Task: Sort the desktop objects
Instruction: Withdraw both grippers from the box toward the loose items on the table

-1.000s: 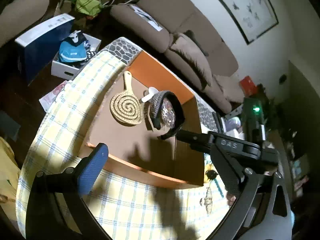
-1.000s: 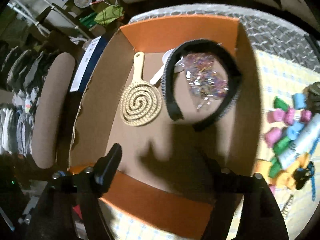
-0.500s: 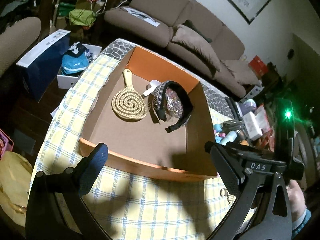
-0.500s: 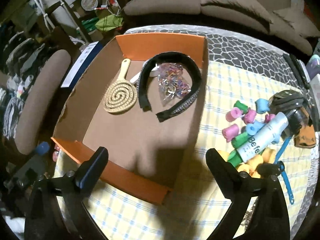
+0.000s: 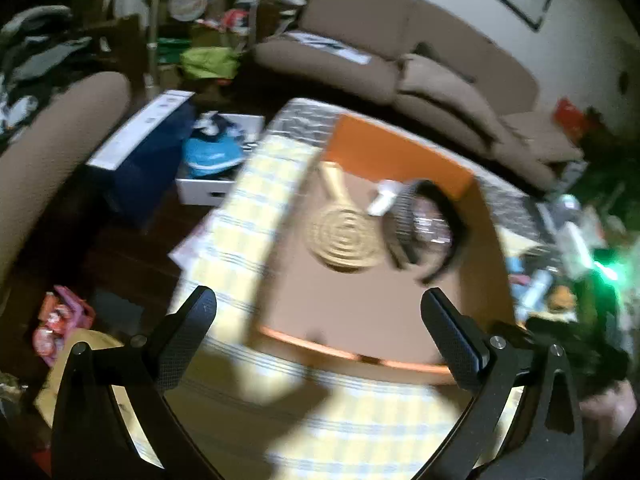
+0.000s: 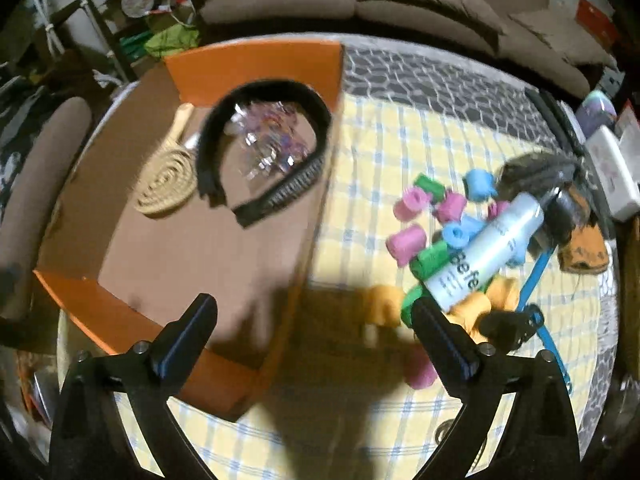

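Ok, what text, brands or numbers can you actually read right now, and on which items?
"Befe", cut off by the foam rollers: on the white spray bottle lying across the rollers on the checked cloth.
Small print under it on the bottle: too blurred to read.
Marks on the white edge of the blue box on the floor: blurred, unreadable.
Papers on the sofa: unreadable.
Nothing legible on the orange box or its contents.

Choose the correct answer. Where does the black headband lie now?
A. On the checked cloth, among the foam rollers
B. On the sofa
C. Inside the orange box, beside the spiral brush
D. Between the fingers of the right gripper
C: the black headband lies on the floor of the orange box, next to the spiral brush; the right gripper is open and empty.
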### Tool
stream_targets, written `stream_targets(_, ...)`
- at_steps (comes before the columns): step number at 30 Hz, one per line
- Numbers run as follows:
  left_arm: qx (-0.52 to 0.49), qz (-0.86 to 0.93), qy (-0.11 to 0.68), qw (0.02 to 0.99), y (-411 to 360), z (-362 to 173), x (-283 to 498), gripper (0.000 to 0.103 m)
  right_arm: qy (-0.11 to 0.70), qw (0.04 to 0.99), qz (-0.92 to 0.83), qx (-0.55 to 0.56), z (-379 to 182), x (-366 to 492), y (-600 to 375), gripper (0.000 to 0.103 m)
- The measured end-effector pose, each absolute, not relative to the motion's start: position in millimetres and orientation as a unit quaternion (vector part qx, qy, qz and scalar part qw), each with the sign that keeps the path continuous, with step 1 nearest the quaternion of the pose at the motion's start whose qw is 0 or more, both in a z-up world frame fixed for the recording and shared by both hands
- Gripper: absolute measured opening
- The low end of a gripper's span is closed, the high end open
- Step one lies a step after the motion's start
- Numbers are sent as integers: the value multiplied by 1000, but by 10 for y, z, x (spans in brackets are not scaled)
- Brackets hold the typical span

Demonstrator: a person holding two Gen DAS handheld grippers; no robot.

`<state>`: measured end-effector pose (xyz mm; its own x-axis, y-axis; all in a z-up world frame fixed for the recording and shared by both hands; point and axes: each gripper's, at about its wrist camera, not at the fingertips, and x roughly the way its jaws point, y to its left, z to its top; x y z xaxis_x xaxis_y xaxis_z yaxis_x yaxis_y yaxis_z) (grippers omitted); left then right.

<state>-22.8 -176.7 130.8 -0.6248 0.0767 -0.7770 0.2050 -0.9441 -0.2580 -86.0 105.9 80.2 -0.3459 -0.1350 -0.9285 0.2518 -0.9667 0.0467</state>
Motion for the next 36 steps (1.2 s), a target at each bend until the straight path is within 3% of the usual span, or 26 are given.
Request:
stream_targets(4, 451, -871, 192, 41, -1952, 1113, -282, 102, 49, 140, -801, 581, 647, -844, 1088, 59)
stream_targets(8, 465, -864, 194, 22, -1875, 1015, -326, 102, 48, 148, -801, 578, 658, -817, 1122, 56)
stream_targets(10, 468, -863, 190, 18, -1837, 1010, -335, 102, 57, 150, -800, 579, 669, -811, 1135, 46)
stream_targets(17, 487, -857, 167, 3, -1684, 954, -387, 102, 65, 153, -785, 597, 643, -814, 1270, 45)
stream_targets(21, 496, -854, 158, -11, -1563, 906, -408, 102, 43, 171, -782, 598, 636, -738, 1264, 35)
stream_targets(23, 506, -848, 154, -27, -1492, 847, -426, 99, 39, 183, -777, 601, 637, -708, 1225, 28)
stream_targets(25, 516, -842, 152, -42, -1432, 785, -424, 83, 48, 192, -776, 599, 651, -665, 1171, 24)
stream_targets(27, 524, -841, 130, -35, -1367, 731, -423, 80, 53, 196, -775, 598, 663, -620, 1149, 23)
stream_targets(36, 526, -838, 135, -51, -1414, 757, -278, 77, 56, 193, -776, 598, 695, -506, 1161, 23)
